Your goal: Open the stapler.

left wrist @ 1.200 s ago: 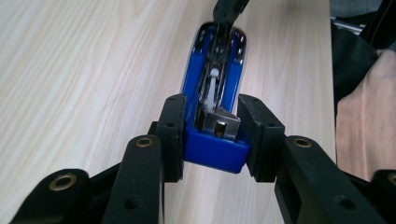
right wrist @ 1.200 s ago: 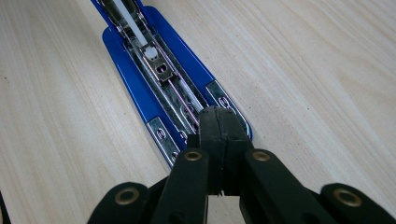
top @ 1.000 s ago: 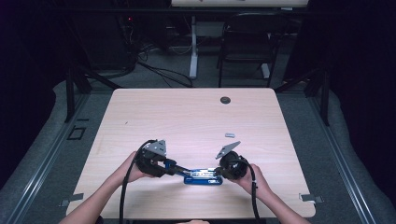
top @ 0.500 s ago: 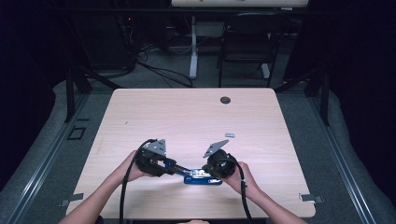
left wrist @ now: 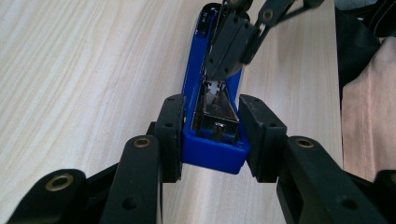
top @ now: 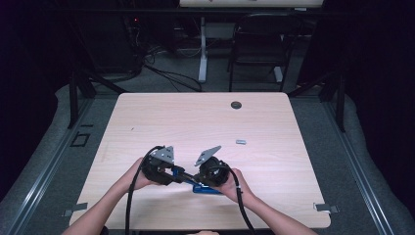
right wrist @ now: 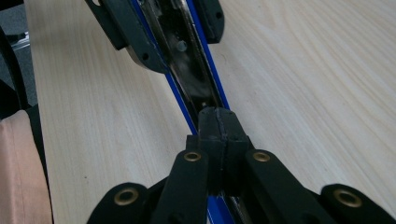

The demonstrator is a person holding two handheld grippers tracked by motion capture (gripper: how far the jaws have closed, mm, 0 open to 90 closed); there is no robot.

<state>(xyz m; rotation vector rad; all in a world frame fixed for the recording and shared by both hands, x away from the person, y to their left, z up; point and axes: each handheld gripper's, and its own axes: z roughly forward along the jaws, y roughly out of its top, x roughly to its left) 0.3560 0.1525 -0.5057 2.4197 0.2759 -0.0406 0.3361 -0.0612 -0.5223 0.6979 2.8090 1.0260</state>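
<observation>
On the pale wood-grain worktop, near your edge, lies the opened blue plastic stapler with its bright metal magazine; your left gripper clamps its rear end to steady it; your right gripper, jaws closed empty, rests its tips in the magazine channel.

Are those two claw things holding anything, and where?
The left gripper clamps the blue stapler by its end's sides. The right gripper is shut, pressing into the stapler's open channel.
</observation>
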